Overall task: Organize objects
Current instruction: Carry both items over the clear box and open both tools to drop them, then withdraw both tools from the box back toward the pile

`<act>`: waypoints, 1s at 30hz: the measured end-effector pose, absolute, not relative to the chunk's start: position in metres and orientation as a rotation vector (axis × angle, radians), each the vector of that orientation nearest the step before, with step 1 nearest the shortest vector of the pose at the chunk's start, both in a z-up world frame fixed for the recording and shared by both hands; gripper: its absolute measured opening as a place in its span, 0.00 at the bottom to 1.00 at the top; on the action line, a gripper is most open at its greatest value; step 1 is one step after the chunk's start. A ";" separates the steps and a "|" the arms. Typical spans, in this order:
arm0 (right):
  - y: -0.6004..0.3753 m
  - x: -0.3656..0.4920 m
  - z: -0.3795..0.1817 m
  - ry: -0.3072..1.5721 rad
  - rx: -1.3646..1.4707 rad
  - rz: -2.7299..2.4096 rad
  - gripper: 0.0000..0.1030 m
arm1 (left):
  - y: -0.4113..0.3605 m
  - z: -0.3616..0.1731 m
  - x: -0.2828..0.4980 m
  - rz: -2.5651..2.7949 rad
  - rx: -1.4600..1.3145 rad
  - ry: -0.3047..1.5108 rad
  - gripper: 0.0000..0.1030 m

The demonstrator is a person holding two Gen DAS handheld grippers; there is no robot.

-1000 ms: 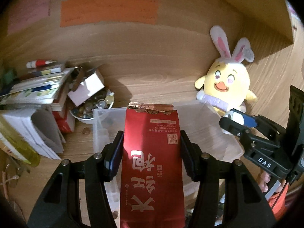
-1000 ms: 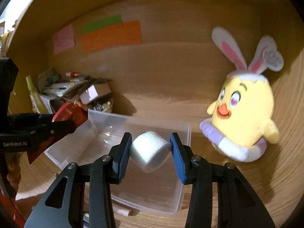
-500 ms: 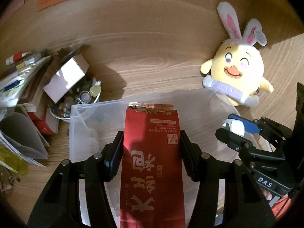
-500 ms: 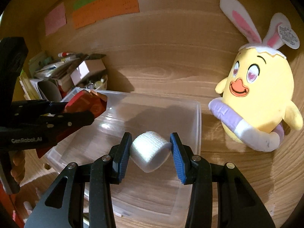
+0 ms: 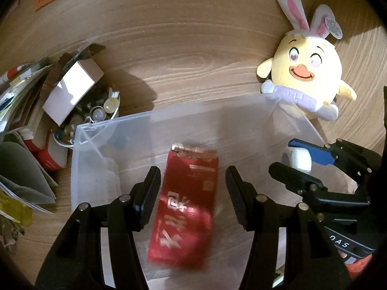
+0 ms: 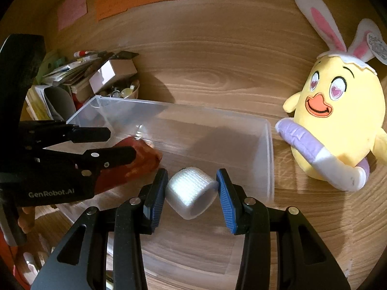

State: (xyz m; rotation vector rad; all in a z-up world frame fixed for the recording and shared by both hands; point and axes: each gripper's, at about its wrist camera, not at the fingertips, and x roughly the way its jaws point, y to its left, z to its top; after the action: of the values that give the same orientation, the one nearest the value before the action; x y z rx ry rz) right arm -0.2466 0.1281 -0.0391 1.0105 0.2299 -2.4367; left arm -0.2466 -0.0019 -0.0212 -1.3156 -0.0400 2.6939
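Left gripper point(image 5: 193, 188) stands wide, red packet point(image 5: 186, 205) loose inside clear bin point(image 5: 79, 169); right gripper point(image 6: 192, 188) grips white roll point(image 6: 191, 191) above it, deposit pending

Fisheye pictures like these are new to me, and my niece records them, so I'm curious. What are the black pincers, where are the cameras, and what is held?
A person holds one two-finger tool in each hand; there is no robot arm. Each picture comes from a camera on one tool, looking along its fingers. In the left view, the left tool is open. A blurred red packet shows between its fingers, touching neither, over a clear plastic box. In the right view, the right tool grips a white roll above that box. On the wooden desk sit a plush chick, a bowl of trinkets and stacked papers.
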 end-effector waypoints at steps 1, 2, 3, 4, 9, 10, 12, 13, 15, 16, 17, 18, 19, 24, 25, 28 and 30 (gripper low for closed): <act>0.128 -0.247 -0.040 0.230 1.016 -2.433 0.38 | -0.002 -0.021 -0.246 2.693 -1.317 -0.040 0.54; 0.128 -0.247 -0.040 0.233 1.019 -2.431 0.38 | -0.002 -0.021 -0.246 2.691 -1.320 -0.039 0.54; 0.127 -0.247 -0.040 0.239 1.017 -2.434 0.38 | -0.001 -0.021 -0.246 2.688 -1.323 -0.039 0.54; 0.126 -0.247 -0.040 0.244 1.018 -2.434 0.38 | -0.001 -0.020 -0.246 2.683 -1.327 -0.041 0.55; 0.123 -0.247 -0.040 0.269 1.023 -2.437 0.38 | 0.001 -0.014 -0.240 2.686 -1.318 -0.044 0.63; 0.122 -0.246 -0.040 0.273 1.024 -2.436 0.38 | 0.001 -0.012 -0.238 2.688 -1.312 -0.045 0.63; 0.122 -0.245 -0.039 0.279 1.020 -2.437 0.41 | 0.001 -0.006 -0.234 2.695 -1.296 -0.046 0.67; 0.122 -0.244 -0.038 0.279 1.015 -2.440 0.46 | 0.000 -0.003 -0.231 2.700 -1.288 -0.047 0.68; 0.124 -0.243 -0.036 0.273 1.001 -2.449 0.53 | -0.001 0.003 -0.225 2.715 -1.265 -0.051 0.72; 0.124 -0.241 -0.034 0.270 0.992 -2.454 0.55 | -0.001 0.006 -0.222 2.720 -1.255 -0.051 0.72; 0.125 -0.240 -0.032 0.268 0.983 -2.460 0.57 | -0.002 0.010 -0.217 2.728 -1.244 -0.053 0.73; 0.125 -0.239 -0.030 0.267 0.975 -2.466 0.58 | -0.003 0.012 -0.215 2.732 -1.237 -0.056 0.74; 0.126 -0.237 -0.028 0.269 0.969 -2.473 0.58 | -0.004 0.015 -0.211 2.736 -1.229 -0.059 0.75; 0.130 -0.228 -0.014 0.286 0.924 -2.512 0.63 | -0.009 0.027 -0.190 2.773 -1.172 -0.061 0.86; 0.131 -0.226 -0.011 0.284 0.915 -2.518 0.66 | -0.010 0.029 -0.184 2.782 -1.159 -0.058 0.87; 0.135 -0.216 -0.003 0.268 0.881 -2.529 0.74 | -0.013 0.035 -0.170 2.811 -1.126 -0.041 0.90; 0.139 -0.207 0.002 0.265 0.862 -2.537 0.75 | -0.013 0.036 -0.163 2.820 -1.112 -0.038 0.92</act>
State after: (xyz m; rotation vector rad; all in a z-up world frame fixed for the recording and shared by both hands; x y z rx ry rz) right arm -0.2075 0.1389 0.0016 0.8624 0.2654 -2.5367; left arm -0.1632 -0.0132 0.0362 -1.1122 -0.0378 2.8205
